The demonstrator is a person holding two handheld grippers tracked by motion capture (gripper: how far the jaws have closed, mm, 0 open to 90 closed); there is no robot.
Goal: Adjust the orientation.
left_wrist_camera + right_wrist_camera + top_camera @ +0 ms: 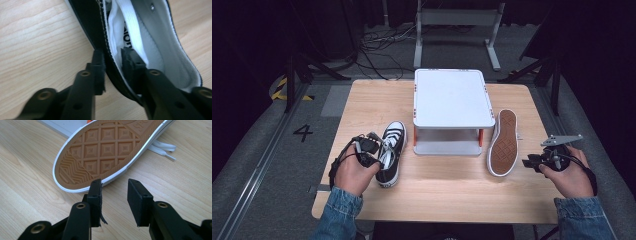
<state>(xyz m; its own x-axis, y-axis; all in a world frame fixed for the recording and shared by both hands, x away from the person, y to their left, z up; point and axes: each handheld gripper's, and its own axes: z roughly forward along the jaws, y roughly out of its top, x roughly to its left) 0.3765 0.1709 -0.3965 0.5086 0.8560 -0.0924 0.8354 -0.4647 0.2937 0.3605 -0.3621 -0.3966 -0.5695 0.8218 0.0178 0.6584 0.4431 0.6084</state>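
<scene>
Left of frame in high view: left gripper [371, 150] sits at the collar of the upright black sneaker [391, 152], lower left of the tabletop [437, 190]. Sneaker's long axis runs roughly bottom-to-top of frame, toe up. In left gripper view jaws straddle the side wall, one outside, one inside, narrow gap; whether they actually pinch it can't be told, pic blurred.

Centre: white shelf stand [453, 97].

Right: second sneaker [503, 142] lies sole-up beside the stand, laces poking out. Right gripper [113, 195] is half open, empty, just short of the sole's rim. Uppers hidden.
</scene>
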